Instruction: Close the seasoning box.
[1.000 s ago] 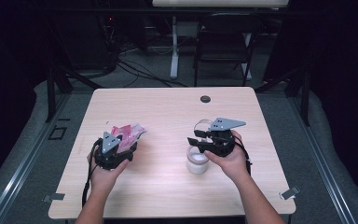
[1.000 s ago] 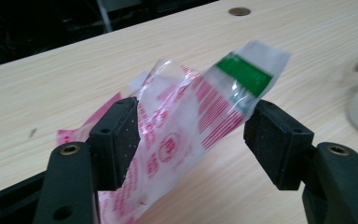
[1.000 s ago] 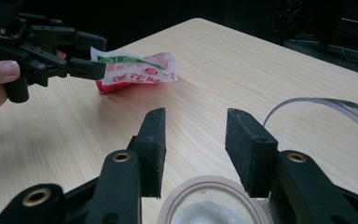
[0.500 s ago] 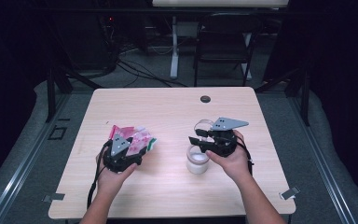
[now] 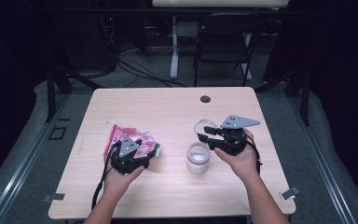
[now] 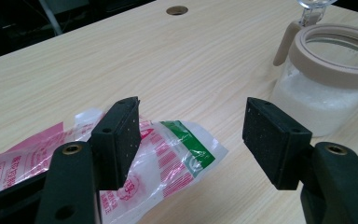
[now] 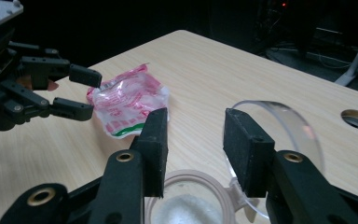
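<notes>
— What are we seeing on the table (image 5: pixel 168 112) at this moment?

— We are seeing a pink bag (image 5: pixel 133 140) lying on the left part and a jar (image 5: pixel 198 157) standing right of the middle. The jar is holding something white, and its clear lid (image 5: pixel 205 127) is standing open on the far side, hanging from a beige ring (image 6: pixel 335 46).

— Where are we holding the left gripper (image 5: pixel 142 158)?

— We are holding it low at the near edge of the bag. In the left gripper view its jaws are standing wide apart, and nothing is pressed between them. The bag (image 6: pixel 121 154) is lying partly behind the left jaw, and the jar (image 6: pixel 326 88) is standing beyond the right jaw.

— And the right gripper (image 5: pixel 205 137)?

— We are keeping it just above the jar, near the raised lid. Its jaws have just been closing a little, but they are still apart, and the pads are not pressing on anything. In the right gripper view the jar mouth (image 7: pixel 191 200) is showing below the gap, and the lid (image 7: pixel 284 126) is standing behind the right jaw.

— Are the bag and jar touching?

— No, they are lying apart, with bare wood between them.
</notes>
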Demonstrator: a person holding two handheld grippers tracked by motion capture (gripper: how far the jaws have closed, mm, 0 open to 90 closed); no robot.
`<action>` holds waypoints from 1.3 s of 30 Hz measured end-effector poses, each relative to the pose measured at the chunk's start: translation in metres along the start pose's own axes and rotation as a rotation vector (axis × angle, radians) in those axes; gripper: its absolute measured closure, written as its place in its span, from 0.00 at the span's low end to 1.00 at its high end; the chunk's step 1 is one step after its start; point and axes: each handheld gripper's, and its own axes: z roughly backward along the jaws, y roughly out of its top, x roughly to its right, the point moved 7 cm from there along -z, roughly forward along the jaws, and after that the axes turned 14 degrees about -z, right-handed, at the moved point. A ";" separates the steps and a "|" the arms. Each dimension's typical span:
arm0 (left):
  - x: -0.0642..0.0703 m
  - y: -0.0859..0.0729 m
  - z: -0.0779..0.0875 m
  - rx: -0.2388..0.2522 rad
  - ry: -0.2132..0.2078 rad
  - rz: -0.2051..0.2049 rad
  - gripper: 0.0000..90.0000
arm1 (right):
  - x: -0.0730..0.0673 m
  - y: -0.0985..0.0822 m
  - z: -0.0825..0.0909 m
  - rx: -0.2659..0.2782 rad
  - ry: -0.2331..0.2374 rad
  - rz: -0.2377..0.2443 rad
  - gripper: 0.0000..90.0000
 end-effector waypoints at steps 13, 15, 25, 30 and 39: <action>0.002 0.001 -0.001 -0.006 0.001 -0.012 0.41 | 0.031 0.004 0.017 0.015 -0.047 -0.070 0.66; 0.002 0.001 -0.001 -0.003 -0.001 -0.010 0.41 | 0.036 0.004 0.018 0.014 -0.053 -0.081 0.65; 0.002 0.001 -0.001 -0.003 0.001 -0.012 0.41 | 0.046 -0.004 0.012 -0.022 -0.079 -0.097 0.64; 0.003 0.001 -0.001 -0.007 0.002 -0.015 0.41 | 0.049 -0.005 0.011 -0.030 -0.091 -0.098 0.64; 0.004 0.000 -0.002 -0.013 0.000 -0.016 0.42 | 0.062 -0.019 -0.002 -0.063 -0.084 -0.145 0.64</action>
